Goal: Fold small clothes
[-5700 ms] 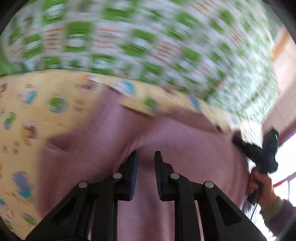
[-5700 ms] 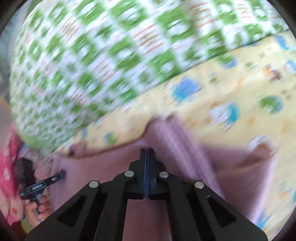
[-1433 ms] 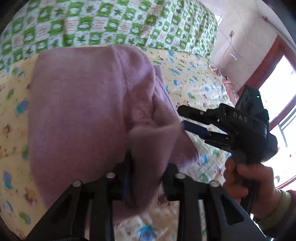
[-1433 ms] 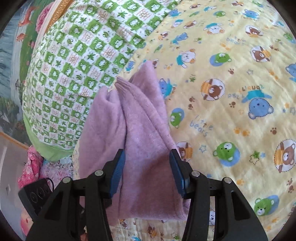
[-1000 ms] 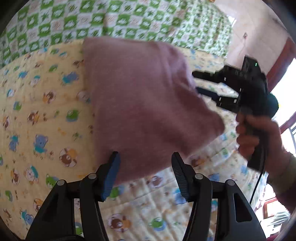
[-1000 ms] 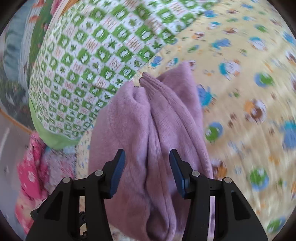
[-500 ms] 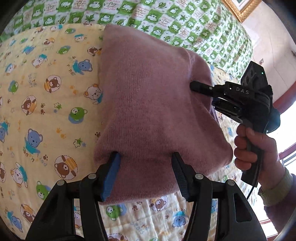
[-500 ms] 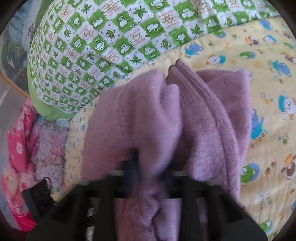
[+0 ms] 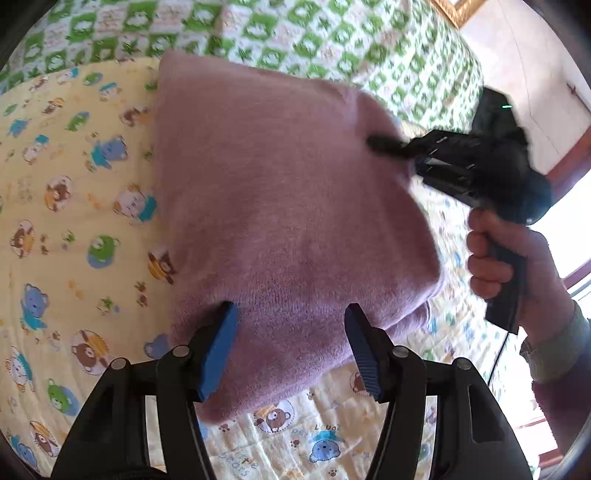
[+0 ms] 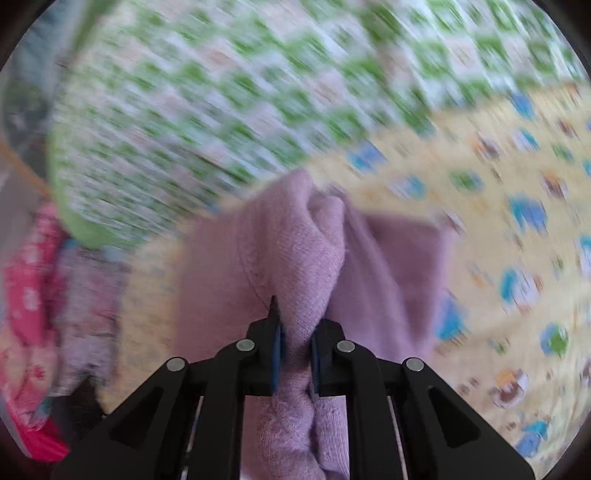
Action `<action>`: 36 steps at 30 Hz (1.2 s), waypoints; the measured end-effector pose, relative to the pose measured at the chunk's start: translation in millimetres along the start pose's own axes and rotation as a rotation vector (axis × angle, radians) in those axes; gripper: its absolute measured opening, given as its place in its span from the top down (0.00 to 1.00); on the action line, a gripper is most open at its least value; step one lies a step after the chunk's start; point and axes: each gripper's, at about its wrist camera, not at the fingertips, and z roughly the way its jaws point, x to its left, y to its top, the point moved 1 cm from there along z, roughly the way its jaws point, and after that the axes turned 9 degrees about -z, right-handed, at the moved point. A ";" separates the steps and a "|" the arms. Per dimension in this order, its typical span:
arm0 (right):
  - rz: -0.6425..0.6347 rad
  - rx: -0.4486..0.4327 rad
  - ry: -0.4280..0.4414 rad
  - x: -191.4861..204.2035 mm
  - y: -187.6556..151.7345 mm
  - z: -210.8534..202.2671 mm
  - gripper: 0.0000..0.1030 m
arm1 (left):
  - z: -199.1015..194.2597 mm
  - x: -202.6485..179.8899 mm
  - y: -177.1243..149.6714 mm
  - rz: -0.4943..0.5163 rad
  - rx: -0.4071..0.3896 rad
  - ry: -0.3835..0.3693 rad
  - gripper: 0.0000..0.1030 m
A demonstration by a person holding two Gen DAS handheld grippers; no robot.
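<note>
A folded mauve knit garment [image 9: 280,206] lies on a bed, on a yellow quilt printed with cartoon bears [image 9: 66,229], its far edge close to a green-and-white checked cover [image 9: 295,33] behind it. In the left wrist view its near edge sits between the blue-padded fingers [image 9: 218,347] of the left gripper [image 9: 290,345], which stand apart on either side of the cloth without pinching it; their gap has just widened a little.

At the garment's right side, the right gripper [image 10: 295,347] is clamped on a bunched fold of the knit; its own view shows the fabric squeezed into a narrow waist between the fingers [image 10: 277,350], which have just been closing, with cloth gathered above and below the grip. The left wrist view shows one dark finger tip of that tool lying on top of the garment while a hand [image 9: 517,266] grips its handle, a sleeve cuff [image 9: 554,350] at the wrist.

Much of the right wrist view is smeared by motion. At its left edge a pink patterned cloth [image 10: 26,295] lies beside the quilt. A pale wall and a bright window frame stand at the far right of the left wrist view.
</note>
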 end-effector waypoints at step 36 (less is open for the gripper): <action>0.090 -0.011 -0.023 -9.0 -155.1 -53.9 0.92 | -8.2 42.4 -44.8 -0.008 0.000 0.154 0.81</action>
